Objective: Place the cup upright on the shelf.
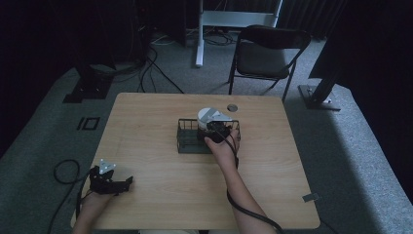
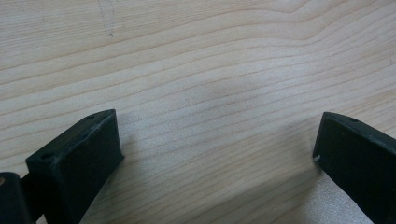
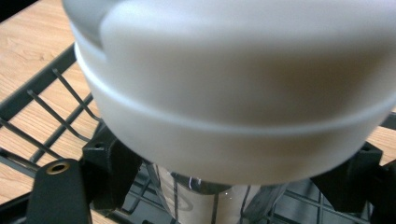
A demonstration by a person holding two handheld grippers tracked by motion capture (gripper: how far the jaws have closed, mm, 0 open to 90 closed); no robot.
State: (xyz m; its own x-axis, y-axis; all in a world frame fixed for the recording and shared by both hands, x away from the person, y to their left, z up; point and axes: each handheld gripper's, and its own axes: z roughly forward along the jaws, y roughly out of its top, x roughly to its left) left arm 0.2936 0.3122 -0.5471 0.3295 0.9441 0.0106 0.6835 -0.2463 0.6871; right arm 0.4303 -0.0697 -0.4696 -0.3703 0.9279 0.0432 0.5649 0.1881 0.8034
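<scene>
A tumbler (image 1: 213, 117) with a wide white lid (image 3: 243, 84) and a shiny steel body (image 3: 210, 205) stands inside a black wire basket (image 1: 187, 136) at the table's middle. My right gripper (image 1: 219, 130) reaches into the basket's right part, with one black jaw on each side of the steel body just under the lid, shut on it. The lid hides where the pads touch. My left gripper (image 1: 111, 179) rests near the table's front left corner. Its jaws stand wide open over bare wood (image 2: 215, 102) with nothing between them.
The basket's wire wall (image 3: 51, 116) runs close on the left of the right gripper. A small round grommet (image 1: 232, 107) sits in the tabletop behind the basket. A folding chair (image 1: 268, 53) stands beyond the far edge. Cables trail from both grippers.
</scene>
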